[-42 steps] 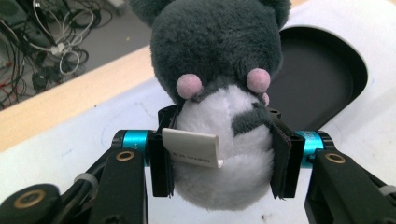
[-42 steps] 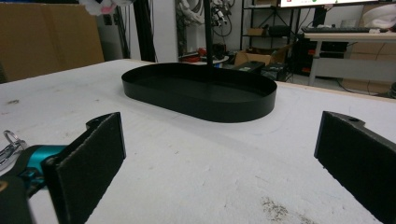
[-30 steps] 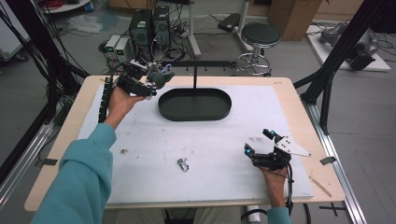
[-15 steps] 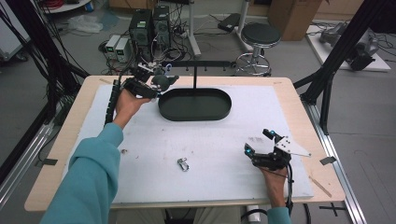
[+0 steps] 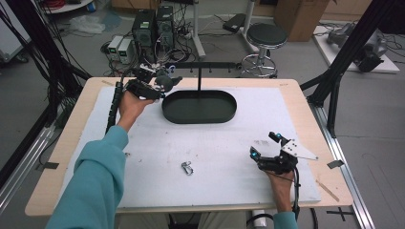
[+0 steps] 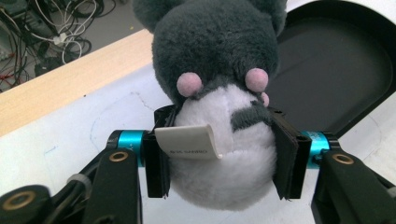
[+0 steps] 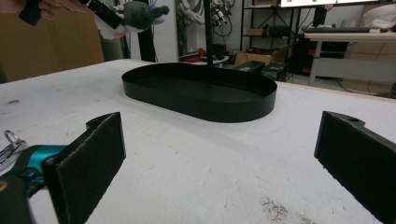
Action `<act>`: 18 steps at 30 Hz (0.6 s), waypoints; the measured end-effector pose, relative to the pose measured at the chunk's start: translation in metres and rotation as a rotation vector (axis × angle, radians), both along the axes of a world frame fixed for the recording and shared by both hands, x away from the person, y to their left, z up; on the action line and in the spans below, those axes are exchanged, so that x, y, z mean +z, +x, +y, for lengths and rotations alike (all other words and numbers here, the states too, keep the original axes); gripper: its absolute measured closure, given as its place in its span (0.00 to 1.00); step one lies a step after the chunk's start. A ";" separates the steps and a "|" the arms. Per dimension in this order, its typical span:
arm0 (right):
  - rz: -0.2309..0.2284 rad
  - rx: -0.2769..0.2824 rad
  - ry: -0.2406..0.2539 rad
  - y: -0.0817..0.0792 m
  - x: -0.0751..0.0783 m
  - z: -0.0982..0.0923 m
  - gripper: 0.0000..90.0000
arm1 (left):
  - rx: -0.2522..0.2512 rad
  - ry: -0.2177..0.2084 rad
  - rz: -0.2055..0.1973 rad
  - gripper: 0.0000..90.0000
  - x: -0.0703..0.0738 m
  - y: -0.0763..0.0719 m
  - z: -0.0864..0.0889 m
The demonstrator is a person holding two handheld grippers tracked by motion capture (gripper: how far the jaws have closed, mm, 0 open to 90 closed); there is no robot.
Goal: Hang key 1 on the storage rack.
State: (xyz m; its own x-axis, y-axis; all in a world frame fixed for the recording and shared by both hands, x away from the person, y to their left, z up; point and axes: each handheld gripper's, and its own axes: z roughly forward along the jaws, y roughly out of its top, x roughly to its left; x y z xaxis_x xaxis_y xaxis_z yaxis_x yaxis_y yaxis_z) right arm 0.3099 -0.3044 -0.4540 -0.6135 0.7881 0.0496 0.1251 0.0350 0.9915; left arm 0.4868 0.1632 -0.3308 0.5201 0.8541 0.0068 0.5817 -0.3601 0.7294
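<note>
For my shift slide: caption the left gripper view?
Left gripper clamps a grey-and-white plush mouse beside the black oval tray.

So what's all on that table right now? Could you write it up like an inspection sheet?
Surface: wooden table under a white mat with faint marks.
Job's things: grey and white plush mouse, held beside the rim of the black oval tray; a post rises from the tray.
Clutter: small metal clip lying on the mat.
Grippers: left gripper pressed on the plush, its jaws having just been opening; right gripper open, low over the mat.
Cables: one trails from each gripper; tangled leads on the floor beyond.
Surroundings: computer boxes, a stool, black frame struts.
</note>
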 end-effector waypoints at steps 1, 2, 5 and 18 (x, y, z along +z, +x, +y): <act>-0.002 -0.001 -0.001 0.000 0.000 0.000 0.01 | -0.005 -0.006 0.001 0.50 0.000 0.000 0.000; 0.001 -0.002 0.001 0.000 0.000 0.000 0.01 | -0.009 -0.009 0.002 0.47 -0.001 0.001 0.001; -0.002 -0.001 -0.004 0.000 0.000 0.000 0.01 | -0.026 -0.023 -0.031 0.28 -0.001 0.000 0.003; -0.003 -0.002 -0.001 0.000 0.000 0.000 0.01 | -0.163 -0.174 -0.290 0.02 0.013 -0.026 0.016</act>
